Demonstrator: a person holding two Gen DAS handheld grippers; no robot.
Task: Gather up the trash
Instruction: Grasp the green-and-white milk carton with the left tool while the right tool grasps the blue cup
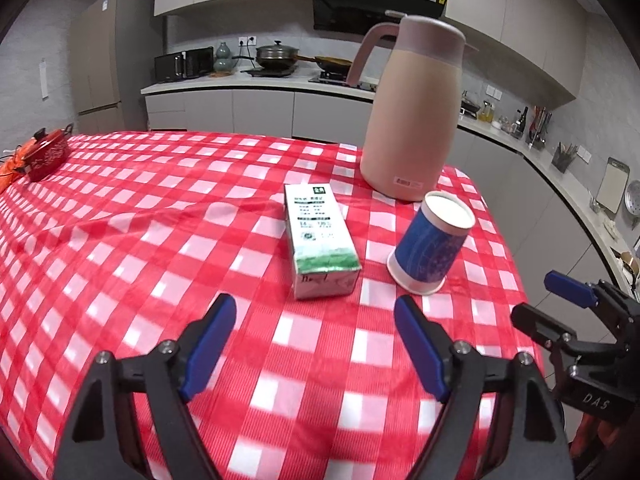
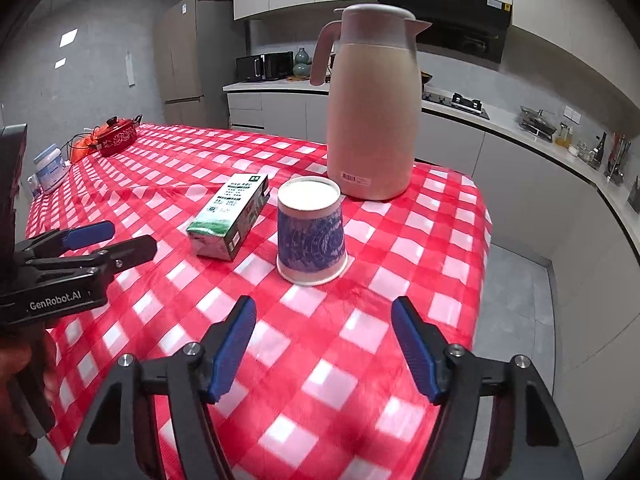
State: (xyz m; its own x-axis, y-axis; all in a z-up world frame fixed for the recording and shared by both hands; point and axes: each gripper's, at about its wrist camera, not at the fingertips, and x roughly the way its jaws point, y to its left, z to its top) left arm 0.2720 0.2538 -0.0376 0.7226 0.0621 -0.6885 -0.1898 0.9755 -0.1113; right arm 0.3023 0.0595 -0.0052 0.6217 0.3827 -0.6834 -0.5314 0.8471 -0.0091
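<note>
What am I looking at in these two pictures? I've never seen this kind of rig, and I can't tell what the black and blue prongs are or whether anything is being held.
There is no robot: a person holds a two-finger tool in each hand, each carrying a fisheye camera that looks forward along its fingers. One picture comes from the left hand-held gripper, the other from the right hand-held gripper. The prongs are their blue-padded fingers. Both stand open and hold nothing.

On the red checked tablecloth lie a green and white carton on its side and a blue paper cup standing upside down, beside each other, apart. Behind them stands a tall pink thermos jug. A red pot sits at the far end.
</note>
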